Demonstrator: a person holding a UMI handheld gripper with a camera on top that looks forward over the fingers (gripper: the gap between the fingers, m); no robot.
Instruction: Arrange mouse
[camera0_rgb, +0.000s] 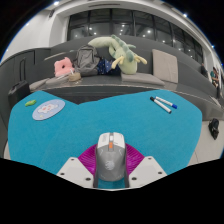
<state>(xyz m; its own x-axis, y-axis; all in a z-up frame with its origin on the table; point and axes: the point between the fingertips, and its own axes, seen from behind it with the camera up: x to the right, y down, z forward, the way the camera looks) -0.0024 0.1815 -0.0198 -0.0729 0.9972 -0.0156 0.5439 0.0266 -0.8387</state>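
So the teal mat (110, 112) fills most of the desk, and everything else sits relative to it. Behind its far edge there's a grey sofa (120, 72) with a plush toy (117, 50) and a pink thing (64, 66) I can't really identify. On the mat's far left lies a disc (47, 110), far right two markers (164, 104). At its near edge the gripper (111, 165) is clamped on the grey mouse (111, 155), whose rear is cut off.
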